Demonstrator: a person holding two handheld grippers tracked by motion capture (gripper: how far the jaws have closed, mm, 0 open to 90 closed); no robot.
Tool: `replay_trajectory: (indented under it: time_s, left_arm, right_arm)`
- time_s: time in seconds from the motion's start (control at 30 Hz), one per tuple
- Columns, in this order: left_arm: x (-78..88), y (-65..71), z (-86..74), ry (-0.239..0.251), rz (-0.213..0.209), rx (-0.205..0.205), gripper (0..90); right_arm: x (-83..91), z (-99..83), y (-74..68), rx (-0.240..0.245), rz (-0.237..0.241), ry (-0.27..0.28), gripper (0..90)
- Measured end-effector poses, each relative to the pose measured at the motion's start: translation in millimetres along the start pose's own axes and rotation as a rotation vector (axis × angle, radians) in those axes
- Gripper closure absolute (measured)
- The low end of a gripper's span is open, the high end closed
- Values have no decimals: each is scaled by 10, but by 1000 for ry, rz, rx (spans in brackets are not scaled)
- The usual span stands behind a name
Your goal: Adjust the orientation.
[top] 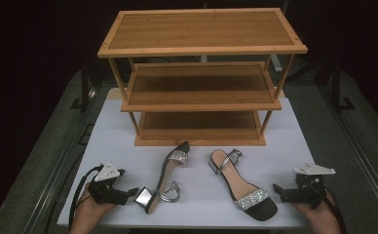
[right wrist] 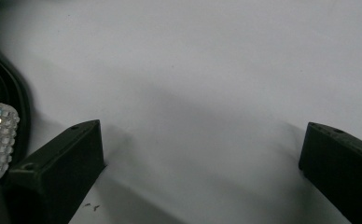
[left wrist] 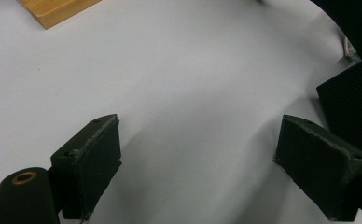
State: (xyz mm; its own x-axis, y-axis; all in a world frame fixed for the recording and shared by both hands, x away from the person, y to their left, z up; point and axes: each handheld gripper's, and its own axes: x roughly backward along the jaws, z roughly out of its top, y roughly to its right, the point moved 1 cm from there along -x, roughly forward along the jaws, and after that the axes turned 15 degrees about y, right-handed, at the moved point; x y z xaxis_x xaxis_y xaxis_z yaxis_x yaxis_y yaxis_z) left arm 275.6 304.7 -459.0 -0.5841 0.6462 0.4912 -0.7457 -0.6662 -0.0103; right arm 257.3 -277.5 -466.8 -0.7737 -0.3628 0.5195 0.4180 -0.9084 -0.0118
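High view: two block-heeled sandals lie on the white table (top: 104, 126) before a bamboo shoe rack (top: 201, 78), left sandal (top: 165, 178) tipped sideways, right sandal (top: 243, 183) upright. Left gripper (top: 131, 192) and right gripper (top: 277, 190) gape, empty. Sandals look light, straps floppy; the stiff heel block likely gives the best hold.

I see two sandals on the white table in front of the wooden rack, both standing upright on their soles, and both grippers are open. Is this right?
Not quite. In the high view the left sandal lies tipped on its side; the right sandal does stand on its sole. The rest holds: both are on the white table before the wooden rack, and the left gripper and right gripper are open.
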Motion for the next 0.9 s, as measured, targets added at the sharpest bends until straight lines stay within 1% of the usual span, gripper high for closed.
replay_trajectory:
  time_s: [0.1, 0.17, 0.23, 0.27, 0.3, 0.37, 0.4, 0.43, 0.47, 0.5, 0.53, 0.57, 0.6, 0.63, 0.73, 0.77, 0.8, 0.9]
  left_arm:
    - [1, 0, 4, -3, -1, -2, 133]
    - [8, 3, 6, -3, 6, 7, 144]
    - [9, 7, 18, -11, 9, 6, 146]
    - [17, 9, 30, -18, 10, 5, 154]
    - [31, 9, 42, -21, 11, 2, 210]
    - [67, 7, 73, -9, 11, 10, 220]
    - [96, 7, 93, 0, 5, 18, 250]
    - [131, 10, 113, 13, 6, 21, 357]
    - [198, 10, 152, 30, -1, 45, 414]
    - [198, 10, 152, 30, -1, 45, 474]
    - [250, 19, 173, 46, -8, 57, 474]
    - [289, 29, 193, 51, -21, 67, 560]
    - [327, 43, 214, 59, -36, 72, 608]
    - [366, 62, 238, 64, -50, 77, 679]
    - [464, 123, 306, 85, -93, 77, 882]
    - [482, 148, 330, 94, -99, 83, 898]
    - [498, 172, 354, 97, -113, 86, 898]
    - [521, 267, 422, 112, -137, 72, 899]
  right_arm:
    - [0, 0, 0, 0, 0, 1, 0]
    - [0, 0, 0, -1, 0, -1, 0]
    - [0, 0, 1, -1, 0, 0, 0]
    - [0, -1, 0, -1, 0, 0, 0]
    - [0, -1, 0, -1, 0, 0, 0]
    - [0, -1, 1, -1, 0, 1, 0]
    - [0, -1, 0, -1, 0, 1, 0]
    - [1, -1, -1, -2, 0, 1, 0]
    - [0, -1, 0, 0, 0, 1, 0]
    - [0, -1, 0, 0, 0, 1, 0]
    - [0, -1, -1, 0, 0, 1, 0]
    - [-1, 1, -1, -1, 0, -1, 0]
    - [-1, 2, 0, -1, 0, -3, 0]
    - [-2, 2, 0, -2, 0, -4, 0]
    - [-1, 3, -1, -5, 1, -4, 0]
    - [-1, 2, 1, -2, 0, -4, 0]
    - [-1, 2, 1, -2, 0, -4, 0]
    - [0, 2, 1, -3, 1, -4, 0]
